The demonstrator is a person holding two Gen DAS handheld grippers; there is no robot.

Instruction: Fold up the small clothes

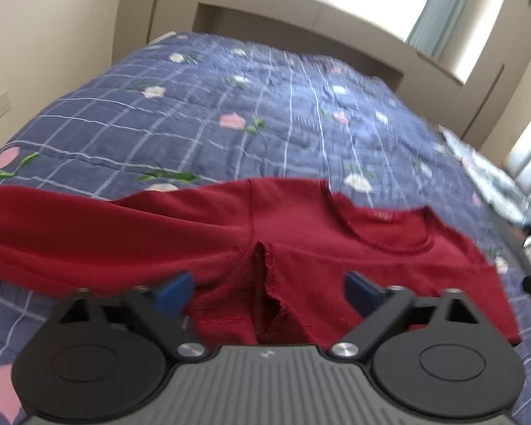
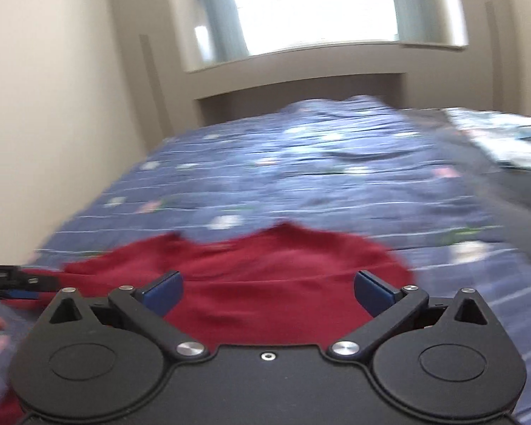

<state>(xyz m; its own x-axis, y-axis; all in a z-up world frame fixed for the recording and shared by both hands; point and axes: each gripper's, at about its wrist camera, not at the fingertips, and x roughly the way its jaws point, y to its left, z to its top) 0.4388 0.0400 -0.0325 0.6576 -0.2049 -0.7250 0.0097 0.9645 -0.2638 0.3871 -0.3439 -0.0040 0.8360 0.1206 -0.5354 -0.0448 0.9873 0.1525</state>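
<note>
both claws stand wide with nothing between the pads, so this looks like the moment to pick new hold points. bring your left claw (image 1: 267, 288) down onto the red long-sleeved top (image 1: 201, 233) near the side seam, where a slit gapes in the fabric, and pinch only one layer edge. set your right claw (image 2: 267, 290) on the rounded cloth edge below it, then lift both evenly so the fold lands square. the top lies spread across the blue checked floral quilt (image 1: 265, 113) on the bed, its collar to the right in the left view and a sleeve trailing off to the left. both views are blurred, so finer creases can't be read.
</note>
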